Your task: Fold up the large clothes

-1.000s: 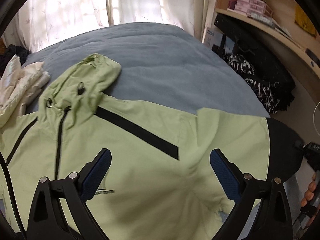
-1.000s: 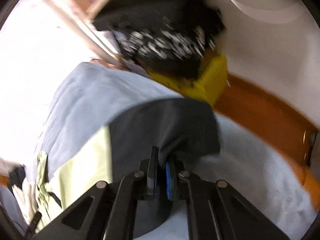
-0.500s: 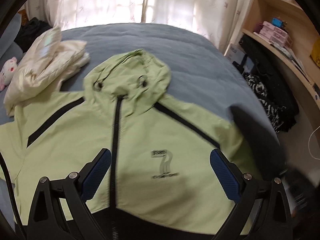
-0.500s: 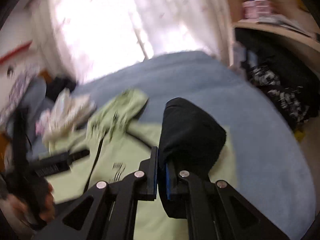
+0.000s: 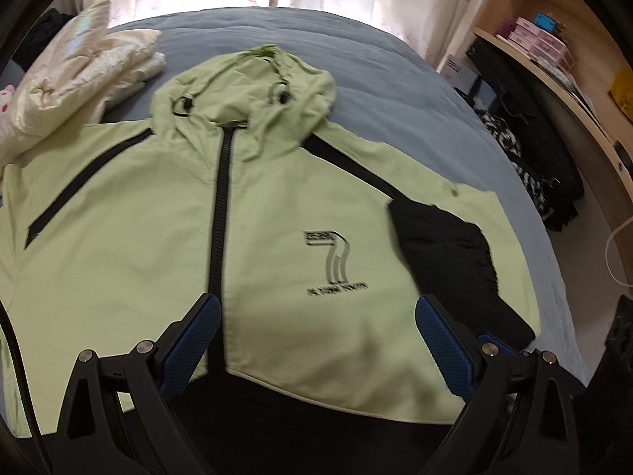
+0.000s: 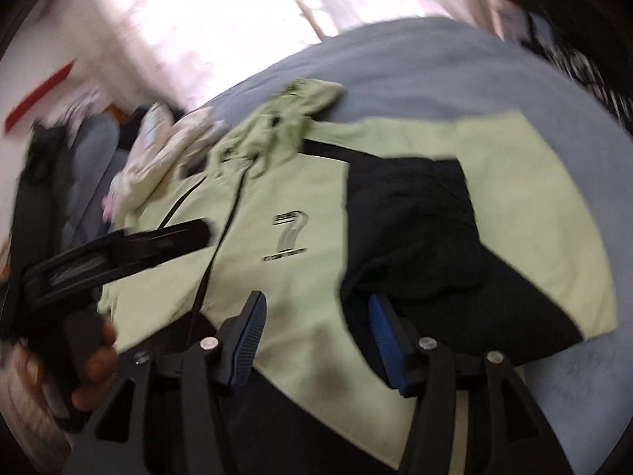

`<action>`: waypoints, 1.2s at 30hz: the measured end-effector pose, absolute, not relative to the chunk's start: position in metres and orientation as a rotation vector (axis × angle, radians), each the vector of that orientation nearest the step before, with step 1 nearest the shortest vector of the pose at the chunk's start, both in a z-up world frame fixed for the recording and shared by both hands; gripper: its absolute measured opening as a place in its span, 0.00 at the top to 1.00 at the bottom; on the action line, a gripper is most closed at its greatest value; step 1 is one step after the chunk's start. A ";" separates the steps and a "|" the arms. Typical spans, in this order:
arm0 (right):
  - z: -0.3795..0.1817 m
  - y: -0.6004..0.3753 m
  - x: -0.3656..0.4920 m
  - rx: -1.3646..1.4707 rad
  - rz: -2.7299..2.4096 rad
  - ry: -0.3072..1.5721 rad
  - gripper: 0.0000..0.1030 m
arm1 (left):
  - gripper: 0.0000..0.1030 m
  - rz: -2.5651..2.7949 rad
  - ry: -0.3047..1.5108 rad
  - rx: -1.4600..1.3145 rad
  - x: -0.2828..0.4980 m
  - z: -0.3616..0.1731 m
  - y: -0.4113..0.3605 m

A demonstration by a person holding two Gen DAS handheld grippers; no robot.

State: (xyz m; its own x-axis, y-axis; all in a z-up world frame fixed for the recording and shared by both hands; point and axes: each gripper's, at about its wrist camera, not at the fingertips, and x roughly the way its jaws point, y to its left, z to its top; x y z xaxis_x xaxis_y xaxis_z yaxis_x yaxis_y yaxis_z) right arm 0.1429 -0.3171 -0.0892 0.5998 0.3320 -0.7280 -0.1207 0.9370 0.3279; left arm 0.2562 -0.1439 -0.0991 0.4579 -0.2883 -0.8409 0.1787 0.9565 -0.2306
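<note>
A light green hooded jacket (image 5: 166,221) with a black zip and a "7" logo lies front-up on the blue-grey bed (image 5: 395,91). Its right sleeve with the black cuff end (image 5: 447,253) is folded in over the chest. My left gripper (image 5: 320,340) is open and empty above the jacket's hem. My right gripper (image 6: 316,340) is open over the hem, and its right finger (image 6: 385,340) is at the edge of the black sleeve (image 6: 411,229). The jacket also shows in the right wrist view (image 6: 300,166). The left gripper (image 6: 118,253) shows there at the left.
A folded cream garment (image 5: 75,83) lies at the bed's far left, also seen in the right wrist view (image 6: 158,150). Wooden shelves (image 5: 554,63) and dark clothes (image 5: 534,150) stand right of the bed. Bright curtained windows are behind.
My right gripper carried the black sleeve end from the bed's right side over the jacket front, laid it there and opened. The left gripper swung left to centre on the jacket.
</note>
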 end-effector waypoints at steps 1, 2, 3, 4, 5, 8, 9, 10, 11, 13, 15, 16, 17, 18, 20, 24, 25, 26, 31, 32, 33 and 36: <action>-0.087 -0.314 0.140 0.230 0.263 0.892 0.47 | 0.05 -0.301 1.057 -0.106 0.254 -0.099 -0.148; -0.086 -0.313 0.134 0.205 0.249 0.892 0.46 | 0.05 -0.317 1.056 -0.094 0.252 -0.098 -0.153; -0.086 -0.314 0.130 0.201 0.240 0.894 0.46 | 0.05 -0.332 1.054 -0.082 0.250 -0.097 -0.157; -0.087 -0.317 0.125 0.204 0.216 0.898 0.46 | 0.05 -0.351 1.052 -0.062 0.247 -0.096 -0.163; -0.089 -0.322 0.121 0.212 0.182 0.907 0.46 | 0.05 -0.369 1.049 -0.043 0.244 -0.095 -0.169; -0.093 -0.343 0.107 0.250 0.089 0.916 0.46 | 0.05 -0.432 1.036 0.031 0.234 -0.092 -0.190; -0.094 -0.350 0.101 0.262 0.060 0.912 0.46 | 0.05 -0.456 1.034 0.055 0.231 -0.091 -0.198; -0.096 -0.355 0.097 0.266 0.031 0.912 0.46 | 0.05 -0.472 1.035 0.072 0.229 -0.091 -0.204; -0.098 -0.361 0.093 0.273 -0.003 0.917 0.46 | 0.05 -0.492 1.039 0.097 0.226 -0.093 -0.213; -0.102 -0.372 0.086 0.307 -0.029 0.928 0.46 | 0.05 -0.506 1.048 0.138 0.224 -0.097 -0.229; -0.104 -0.381 0.081 0.347 -0.030 0.925 0.46 | 0.05 -0.507 1.065 0.176 0.224 -0.106 -0.245; -0.104 -0.385 0.078 0.360 -0.039 0.920 0.46 | 0.05 -0.502 1.075 0.187 0.226 -0.110 -0.250; -0.105 -0.386 0.077 0.370 -0.044 0.915 0.46 | 0.05 -0.499 1.089 0.197 0.228 -0.115 -0.256; -0.105 -0.387 0.076 0.374 -0.047 0.912 0.46 | 0.05 -0.491 1.103 0.207 0.230 -0.120 -0.262; -0.108 -0.387 0.075 0.378 -0.049 0.908 0.46 | 0.05 -0.487 1.118 0.230 0.233 -0.127 -0.271; -0.116 -0.383 0.077 0.373 -0.041 0.929 0.46 | 0.05 -0.474 1.115 0.359 0.232 -0.140 -0.297; -0.118 -0.382 0.077 0.369 -0.044 0.932 0.46 | 0.05 -0.463 1.105 0.394 0.231 -0.143 -0.301; -0.119 -0.382 0.076 0.365 -0.045 0.933 0.46 | 0.05 -0.449 1.089 0.427 0.230 -0.145 -0.305; -0.126 -0.380 0.075 0.348 -0.073 0.935 0.46 | 0.08 -0.379 1.005 0.487 0.233 -0.146 -0.320; -0.127 -0.380 0.075 0.349 -0.081 0.937 0.46 | 0.16 -0.380 0.993 0.478 0.234 -0.144 -0.321; -0.129 -0.382 0.075 0.354 -0.091 0.939 0.46 | 0.56 -0.392 0.985 0.467 0.236 -0.140 -0.321; -0.132 -0.386 0.072 0.374 -0.102 0.934 0.46 | 0.89 -0.360 0.964 0.384 0.243 -0.120 -0.308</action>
State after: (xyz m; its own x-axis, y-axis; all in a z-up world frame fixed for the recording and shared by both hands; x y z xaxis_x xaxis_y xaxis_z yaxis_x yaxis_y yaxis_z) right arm 0.0720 -0.3860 -0.1319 0.5946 0.0750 -0.8005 0.2454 0.9312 0.2695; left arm 0.2431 -0.3076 -0.1200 0.5212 -0.1249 -0.8442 0.4592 0.8749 0.1541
